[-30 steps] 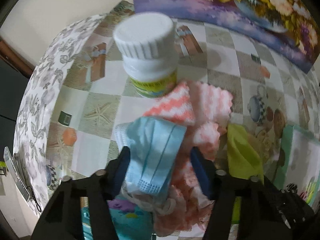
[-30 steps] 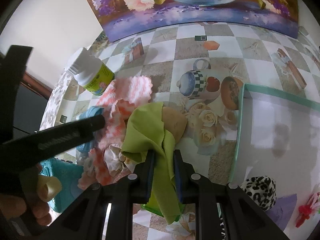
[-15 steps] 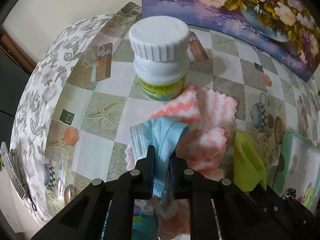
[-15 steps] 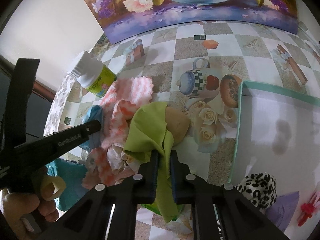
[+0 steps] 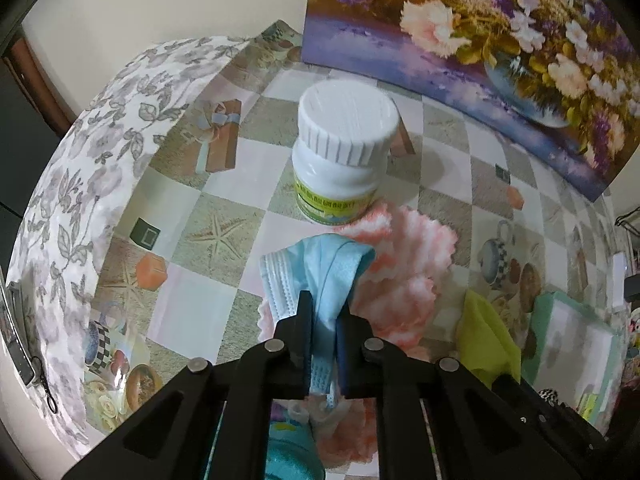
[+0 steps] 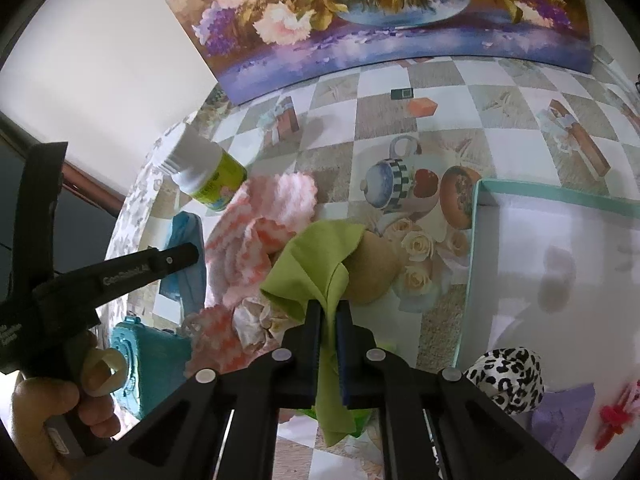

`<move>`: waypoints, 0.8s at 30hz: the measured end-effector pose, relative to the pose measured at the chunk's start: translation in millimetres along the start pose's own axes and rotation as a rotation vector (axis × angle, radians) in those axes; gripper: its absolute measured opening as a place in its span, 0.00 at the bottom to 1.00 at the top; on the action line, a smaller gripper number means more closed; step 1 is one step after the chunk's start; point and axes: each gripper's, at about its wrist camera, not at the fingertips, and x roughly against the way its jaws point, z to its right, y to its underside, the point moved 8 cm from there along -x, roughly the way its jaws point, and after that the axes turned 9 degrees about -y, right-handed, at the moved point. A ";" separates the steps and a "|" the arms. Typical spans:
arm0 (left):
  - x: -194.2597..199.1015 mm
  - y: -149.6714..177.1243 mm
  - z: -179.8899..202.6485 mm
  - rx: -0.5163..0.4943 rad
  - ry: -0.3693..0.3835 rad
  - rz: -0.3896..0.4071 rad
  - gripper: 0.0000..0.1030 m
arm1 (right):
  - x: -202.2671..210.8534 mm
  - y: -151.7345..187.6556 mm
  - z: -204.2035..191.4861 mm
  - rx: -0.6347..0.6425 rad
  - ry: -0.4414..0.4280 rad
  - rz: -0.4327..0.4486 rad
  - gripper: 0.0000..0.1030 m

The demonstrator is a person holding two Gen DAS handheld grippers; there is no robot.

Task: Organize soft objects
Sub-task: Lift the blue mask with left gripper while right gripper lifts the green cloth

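Note:
My left gripper [image 5: 323, 322] is shut on a light blue face mask [image 5: 328, 276] and holds it above a pink and white fluffy cloth [image 5: 404, 280]. The mask [image 6: 186, 256] and the cloth [image 6: 260, 240] also show in the right wrist view. My right gripper [image 6: 329, 322] is shut on a lime green cloth [image 6: 320, 268], raised over a tan round object [image 6: 372, 276]. The green cloth also shows in the left wrist view [image 5: 486, 332].
A white pill bottle [image 5: 340, 156] stands behind the pink cloth. A teal-rimmed white box [image 6: 560, 256] at the right holds a leopard-print item [image 6: 506, 376], a purple cloth [image 6: 560, 416] and a red clip [image 6: 612, 420]. A teal object [image 6: 148, 364] lies near the front. A flower painting [image 6: 380, 16] leans at the back.
My left gripper closed on the blue mask and lifted it up and back from the pile. My right gripper tightened on the green cloth and raised it slightly.

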 end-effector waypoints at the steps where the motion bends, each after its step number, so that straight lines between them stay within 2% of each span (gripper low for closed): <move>1: 2.8 -0.9 -0.8 0.005 0.006 0.005 0.09 | 1.6 -0.6 -0.8 -0.001 -0.004 0.004 0.07; 6: 30.4 -7.3 -3.7 0.042 0.073 0.050 0.09 | 21.2 -9.3 -10.4 -0.003 -0.041 0.047 0.06; 18: 117.1 -21.8 -4.7 0.067 0.152 0.230 0.09 | 100.3 -36.2 -37.3 0.011 -0.138 0.230 0.06; 24: 151.7 -18.8 12.7 0.037 0.184 0.297 0.09 | 146.9 -47.1 -35.9 0.013 -0.124 0.342 0.06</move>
